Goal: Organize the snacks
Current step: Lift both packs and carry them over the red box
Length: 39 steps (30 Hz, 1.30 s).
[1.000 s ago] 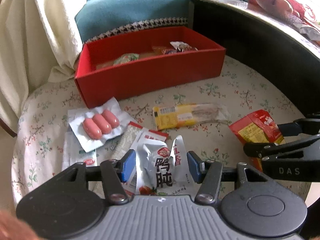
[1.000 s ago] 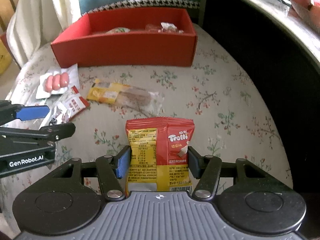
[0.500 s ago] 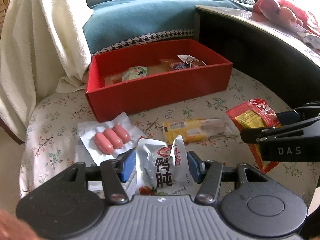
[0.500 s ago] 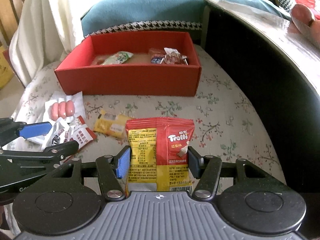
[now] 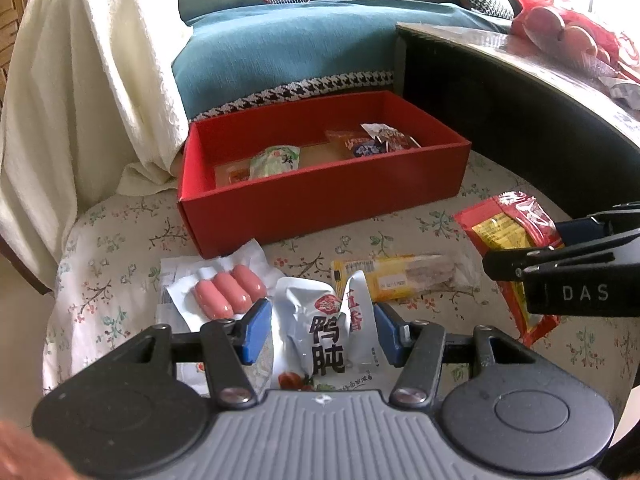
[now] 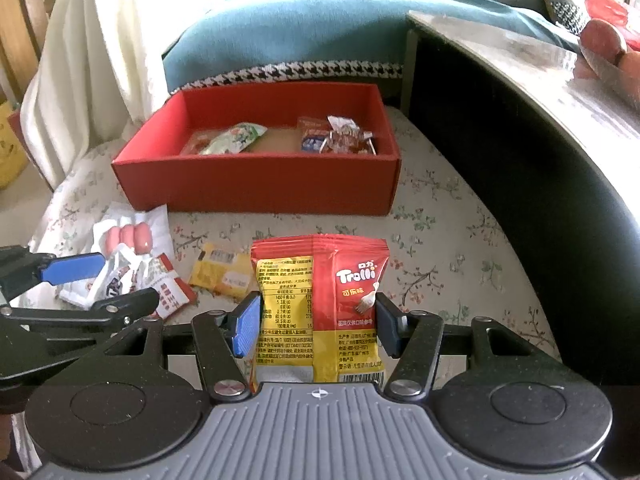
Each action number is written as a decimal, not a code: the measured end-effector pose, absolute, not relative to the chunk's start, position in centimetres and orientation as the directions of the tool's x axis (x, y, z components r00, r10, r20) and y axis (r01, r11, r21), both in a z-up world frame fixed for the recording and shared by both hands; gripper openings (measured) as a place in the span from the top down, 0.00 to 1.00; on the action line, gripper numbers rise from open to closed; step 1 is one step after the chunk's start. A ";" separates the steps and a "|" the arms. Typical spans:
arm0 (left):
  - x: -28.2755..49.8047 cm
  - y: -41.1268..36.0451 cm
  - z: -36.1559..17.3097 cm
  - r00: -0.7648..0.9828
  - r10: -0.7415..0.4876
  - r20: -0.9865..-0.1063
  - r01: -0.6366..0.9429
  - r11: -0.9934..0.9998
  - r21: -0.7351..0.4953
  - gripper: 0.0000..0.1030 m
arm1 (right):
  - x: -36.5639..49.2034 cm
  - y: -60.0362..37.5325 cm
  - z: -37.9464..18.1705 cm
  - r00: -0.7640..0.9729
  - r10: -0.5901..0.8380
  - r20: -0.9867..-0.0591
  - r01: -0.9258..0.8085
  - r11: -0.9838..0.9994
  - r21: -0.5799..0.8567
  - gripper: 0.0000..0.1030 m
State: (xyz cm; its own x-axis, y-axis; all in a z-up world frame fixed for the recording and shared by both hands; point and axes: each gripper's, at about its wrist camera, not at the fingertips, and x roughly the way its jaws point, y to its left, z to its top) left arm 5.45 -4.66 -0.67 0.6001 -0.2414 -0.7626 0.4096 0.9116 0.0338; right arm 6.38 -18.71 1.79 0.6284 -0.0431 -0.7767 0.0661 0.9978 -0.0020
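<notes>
My left gripper (image 5: 322,334) is shut on a white duck-gizzard packet (image 5: 320,336), held above the floral cushion. My right gripper (image 6: 316,326) is shut on a red and yellow Trolli gummy bag (image 6: 320,304), also lifted. The red box (image 5: 320,204) stands ahead of both, also in the right wrist view (image 6: 260,188), with a green-white packet (image 5: 276,160) and several small wrappers (image 5: 372,142) inside. On the cushion lie a sausage pack (image 5: 230,294), a yellow snack bar (image 5: 396,276) and a red-white sachet (image 6: 172,292).
The floral cushion (image 5: 120,264) drops off at the left. A dark table edge (image 5: 520,120) rises at the right, bearing a red bag with fruit (image 5: 560,32). A cream throw (image 5: 80,80) and a blue sofa (image 5: 300,40) stand behind the box.
Both grippers have risen and tilted up with their packets. The red box now shows lower in view, with more of its inside seen.
</notes>
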 end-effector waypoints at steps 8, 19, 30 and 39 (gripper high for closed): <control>6.1 -4.5 -0.1 0.626 -0.239 -0.743 0.391 0.920 0.034 0.53 | 7.2 -18.7 2.5 0.656 -0.038 -0.754 0.068 0.998 0.009 0.37; 7.4 -4.8 0.8 0.659 -0.241 -0.713 0.381 0.924 0.040 0.53 | 8.7 -19.0 3.2 0.682 -0.035 -0.730 0.069 0.997 0.017 0.37; 9.9 -4.9 1.5 0.688 -0.237 -0.686 0.356 0.934 0.035 0.53 | 10.9 -19.2 3.9 0.705 -0.039 -0.708 0.070 0.997 0.014 0.37; 11.6 -5.6 1.6 0.706 -0.226 -0.671 0.348 0.936 0.051 0.53 | 13.2 -19.4 4.9 0.729 -0.040 -0.684 0.057 0.998 0.001 0.36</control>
